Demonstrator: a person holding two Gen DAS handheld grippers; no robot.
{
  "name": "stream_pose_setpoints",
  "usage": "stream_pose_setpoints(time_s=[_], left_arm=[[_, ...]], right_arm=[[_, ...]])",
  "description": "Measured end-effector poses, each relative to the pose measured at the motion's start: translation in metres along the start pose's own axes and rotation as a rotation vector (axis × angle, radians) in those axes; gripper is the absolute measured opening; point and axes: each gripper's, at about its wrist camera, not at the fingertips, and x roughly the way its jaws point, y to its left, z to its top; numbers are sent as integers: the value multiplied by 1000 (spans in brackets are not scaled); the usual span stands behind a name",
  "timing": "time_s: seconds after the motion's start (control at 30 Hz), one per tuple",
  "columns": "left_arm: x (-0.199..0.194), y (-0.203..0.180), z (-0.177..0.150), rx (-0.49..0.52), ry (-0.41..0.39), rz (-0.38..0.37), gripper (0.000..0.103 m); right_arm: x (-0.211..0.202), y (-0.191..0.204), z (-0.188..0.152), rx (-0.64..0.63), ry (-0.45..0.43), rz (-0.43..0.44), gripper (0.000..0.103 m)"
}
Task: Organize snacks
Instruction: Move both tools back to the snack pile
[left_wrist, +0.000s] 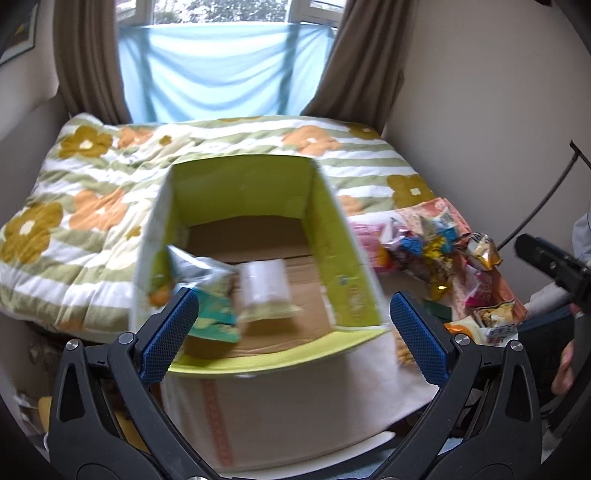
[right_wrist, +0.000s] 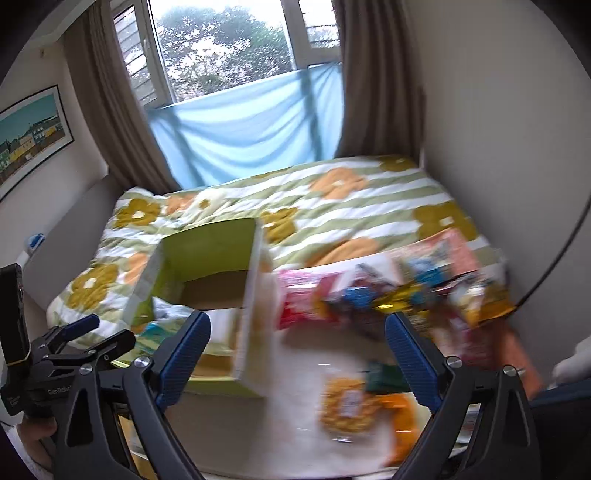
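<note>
The open cardboard box with lime-green inner walls stands on the bed over the striped quilt with orange and mustard flowers. On its brown floor lie two packets: a silver and teal foil snack bag against the left wall and a pale, clear-wrapped packet beside it. The rest of the box floor is bare. To the box's right, on the bed, sits the loose heap of bright snack packets, with a yellow-printed crinkly bag lying nearer than the others.

Both tools are empty. The left hand-held gripper hovers over the near rim of the box, jaws spread wide with nothing between them. The right hand-held gripper is likewise released, aimed toward the gap between box and heap.

This looks like the interval between a drop and the next pick. The next move probably calls for the right tool to settle over one packet at the heap's edge, pinch a free fold, and lift it clear of its neighbours.
</note>
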Motion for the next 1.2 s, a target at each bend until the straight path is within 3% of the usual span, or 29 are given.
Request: stream_pose_setpoints(time_s=[0.27, 0.5, 0.63, 0.9, 1.07, 1.2], left_arm=[[21, -118, -19, 20, 68, -66, 102], [58, -209, -48, 38, 183, -84, 102], [84, -248, -75, 16, 289, -94, 102], [129, -282, -105, 11, 371, -58, 102], [158, -292, -112, 40, 398, -45, 99], [176, -295, -119, 41, 427, -64, 88]], right_arm=[[-46, -111, -15, 20, 23, -107, 95], [-38, -202, -46, 135, 152, -86, 95], [-16, -239, -72, 211, 266, -11, 95], [31, -260, -107, 311, 365, 96, 94], [58, -262, -119, 354, 400, 83, 94], [73, -262, -128, 368, 425, 53, 94]])
